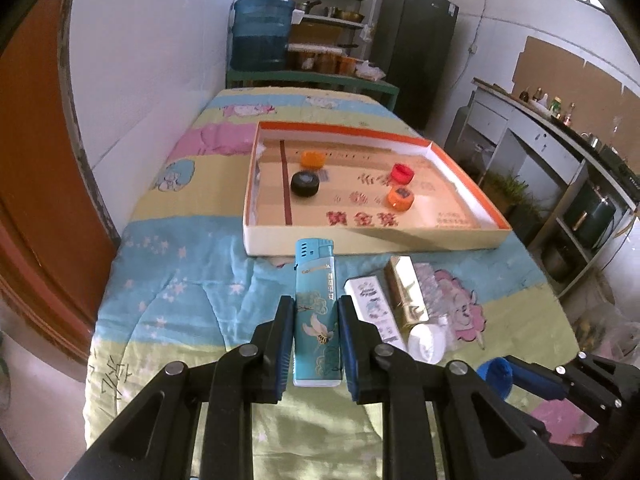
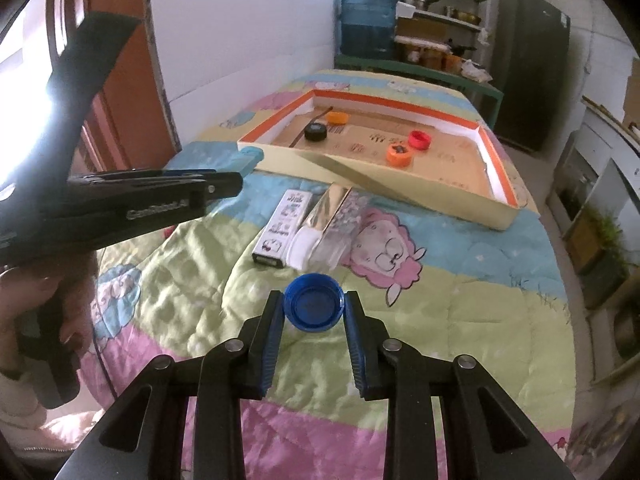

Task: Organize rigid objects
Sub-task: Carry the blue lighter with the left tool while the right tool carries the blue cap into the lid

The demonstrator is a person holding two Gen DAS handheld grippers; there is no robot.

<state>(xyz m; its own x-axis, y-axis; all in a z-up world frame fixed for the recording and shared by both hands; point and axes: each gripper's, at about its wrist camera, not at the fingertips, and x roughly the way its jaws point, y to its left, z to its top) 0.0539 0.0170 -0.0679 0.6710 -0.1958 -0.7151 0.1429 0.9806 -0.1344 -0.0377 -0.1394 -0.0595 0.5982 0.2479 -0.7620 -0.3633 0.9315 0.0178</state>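
My left gripper (image 1: pixel 316 312) is shut on a turquoise lighter (image 1: pixel 316 312) and holds it above the quilt, short of the shallow cardboard box (image 1: pixel 360 242). My right gripper (image 2: pixel 314 308) is shut on a blue bottle cap (image 2: pixel 314 308) above the quilt. The box (image 2: pixel 400 196) holds an orange cap (image 1: pixel 313 159), a black cap (image 1: pixel 305 184), a red cap (image 1: pixel 402 173) and another orange cap (image 1: pixel 400 198). On the quilt before the box lie a white carton (image 2: pixel 284 224), a gold box (image 2: pixel 326 208) and a clear bottle with a white lid (image 2: pixel 316 242).
The quilt (image 2: pixel 460 304) covers a table that drops off on the right. A white wall and a brown door (image 1: pixel 36 160) stand to the left. A water jug (image 1: pixel 260 32), shelves and a dark fridge (image 1: pixel 416 48) stand behind. The left gripper (image 2: pixel 160 196) reaches in at the left of the right wrist view.
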